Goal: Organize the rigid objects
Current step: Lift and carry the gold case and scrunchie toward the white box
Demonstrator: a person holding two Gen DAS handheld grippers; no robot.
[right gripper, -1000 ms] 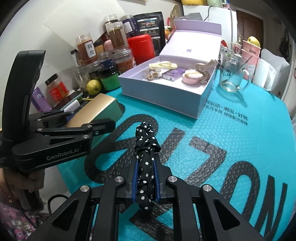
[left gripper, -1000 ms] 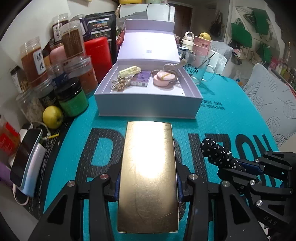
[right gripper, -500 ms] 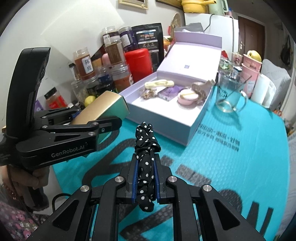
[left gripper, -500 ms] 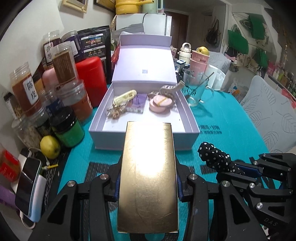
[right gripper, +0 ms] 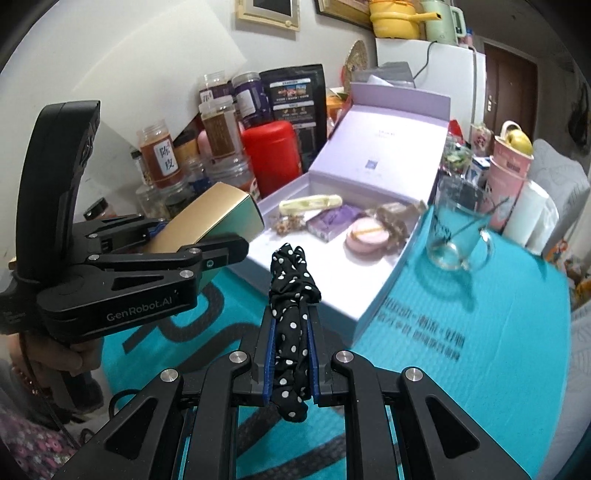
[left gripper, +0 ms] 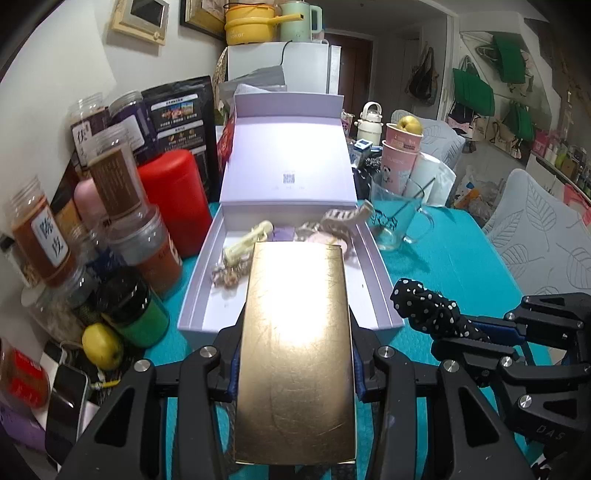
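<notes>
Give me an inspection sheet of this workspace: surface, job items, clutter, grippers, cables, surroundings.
Surface: teal mat with dark lettering, bare at the right.
Job's things: open lilac box, lid upright; inside it a cream hair clip, a purple packet, a pink round compact and a claw clip. The gold box and the polka-dot scrunchie are both held above the mat.
Clutter: jars, red canister, lemon, phone, glass mug.
Grippers: left gripper clamps the gold box; right gripper shut on the scrunchie.
Cables: one at the phone, one behind the fridge.
Surroundings: fridge, hanging bags, framed pictures.
</notes>
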